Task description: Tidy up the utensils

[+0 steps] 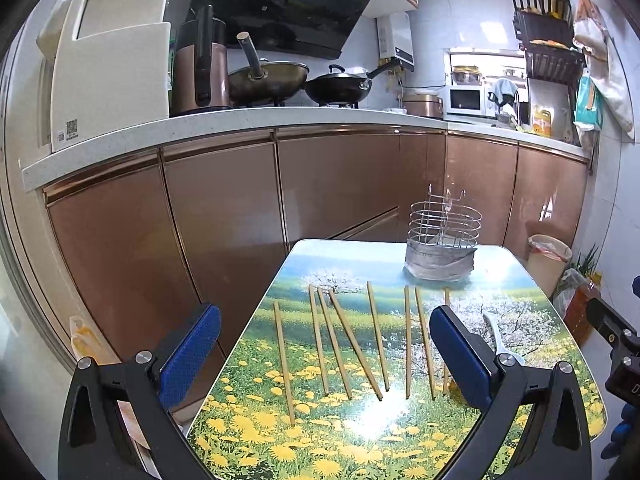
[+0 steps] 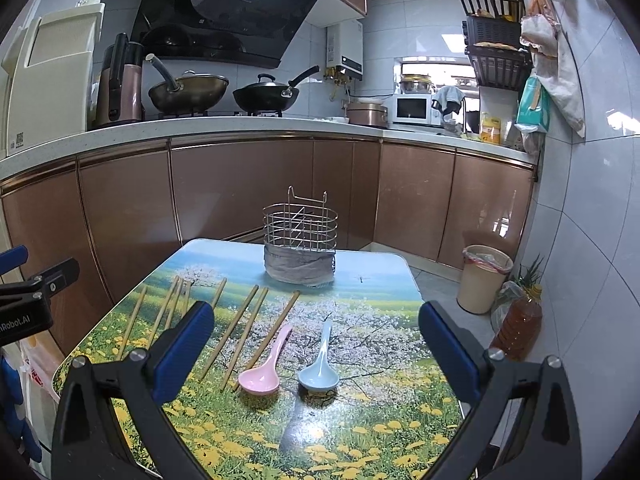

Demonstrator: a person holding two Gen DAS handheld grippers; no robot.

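Note:
Several wooden chopsticks (image 1: 354, 344) lie side by side on a table with a flower-field print (image 1: 332, 432); they also show in the right wrist view (image 2: 236, 332). A wire utensil holder (image 1: 442, 236) with a grey wrapped base stands at the table's far end, also in the right wrist view (image 2: 300, 236). A pink spoon (image 2: 266, 364) and a light blue spoon (image 2: 322, 362) lie near the right gripper. My left gripper (image 1: 324, 344) is open and empty above the chopsticks. My right gripper (image 2: 316, 344) is open and empty above the spoons.
Brown kitchen cabinets (image 1: 224, 216) under a white counter (image 1: 200, 128) stand behind and left of the table. A beige waste bin (image 2: 482, 278) and an oil bottle (image 2: 520, 326) stand on the floor to the right. Woks (image 2: 188, 92) sit on the stove.

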